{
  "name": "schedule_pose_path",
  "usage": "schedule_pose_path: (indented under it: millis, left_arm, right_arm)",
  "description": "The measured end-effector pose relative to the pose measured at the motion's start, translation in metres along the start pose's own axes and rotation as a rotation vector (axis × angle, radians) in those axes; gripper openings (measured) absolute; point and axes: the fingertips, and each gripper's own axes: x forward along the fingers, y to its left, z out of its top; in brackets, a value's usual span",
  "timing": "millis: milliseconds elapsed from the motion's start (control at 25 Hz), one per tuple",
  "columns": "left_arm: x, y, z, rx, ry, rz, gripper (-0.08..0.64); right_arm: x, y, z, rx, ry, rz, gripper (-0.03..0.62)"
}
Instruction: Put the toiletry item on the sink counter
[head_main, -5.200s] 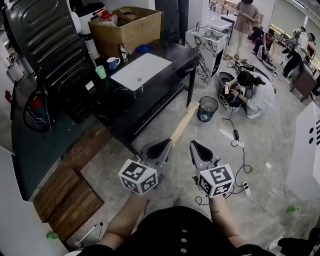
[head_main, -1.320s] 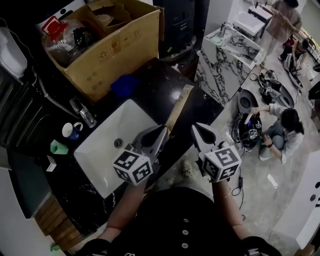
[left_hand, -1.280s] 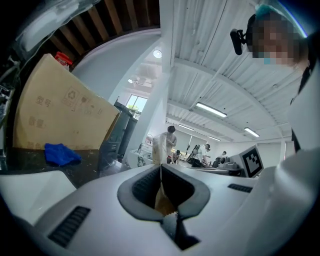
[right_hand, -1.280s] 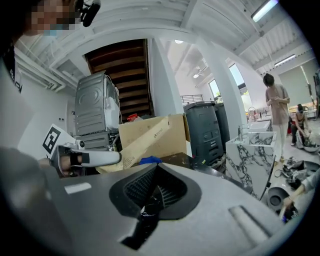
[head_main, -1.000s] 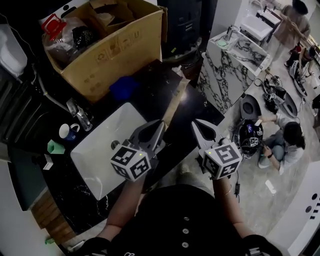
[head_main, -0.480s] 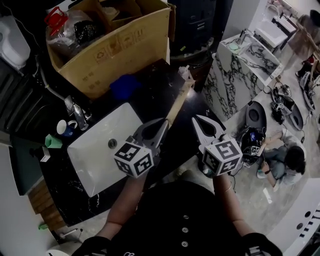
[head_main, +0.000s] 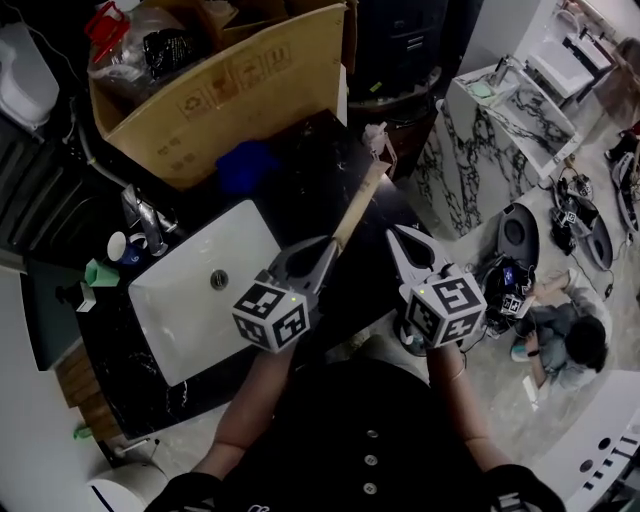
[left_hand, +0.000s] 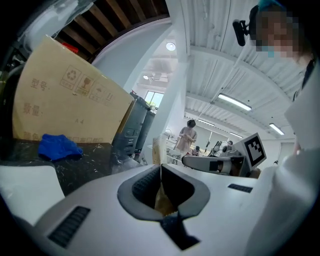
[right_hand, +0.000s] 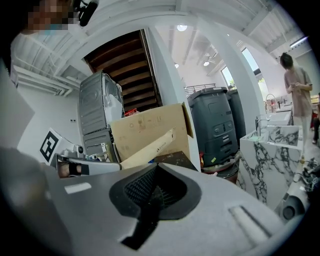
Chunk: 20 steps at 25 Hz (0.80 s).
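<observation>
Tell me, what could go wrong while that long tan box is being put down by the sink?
The left gripper pinches the long tan box only at one end, so it might swing or slip. Its far end hangs near a small pale object at the edge of the counter and could knock it off. Released too far left, it could drop into the white basin.

The head view looks steeply down from above onto the black marble counter (head_main: 310, 190), its white rectangular basin (head_main: 190, 300) and the big brown cardboard box (head_main: 230, 90) behind. The left gripper view sits low and close over that counter, facing along its jaws to the same box (left_hand: 65, 100) and a crumpled blue cloth (left_hand: 59, 147). The head view has that cloth (head_main: 247, 165) too. The right gripper view also faces the box (right_hand: 145, 122), and shares the white black-veined marble vanity (right_hand: 270, 155) with the head view.
</observation>
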Motion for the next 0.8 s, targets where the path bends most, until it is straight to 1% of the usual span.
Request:
schedule_pose_path:
  millis: [120,400,640,800]
  left_arm:
    - [0.005,0.006,-0.006,-0.022,0.009,0.020,0.014]
    - [0.016,0.011,-0.028,-0.035,0.065,0.061,0.014]
    - [0.028,0.012,-0.038,-0.046,0.089,0.077,0.014]
    - [0.033,0.013,-0.048,-0.050,0.124,0.088,0.014]
  right_arm:
    - [0.003,-0.004,-0.003,0.010,0.016,0.013,0.002]
    - [0.008,-0.014,-0.017,0.019,0.064,0.035,0.000]
    - [0.019,-0.017,-0.027,0.021,0.108,0.065,0.000]
    - [0.022,-0.015,-0.038,0.020,0.145,0.085,0.000]
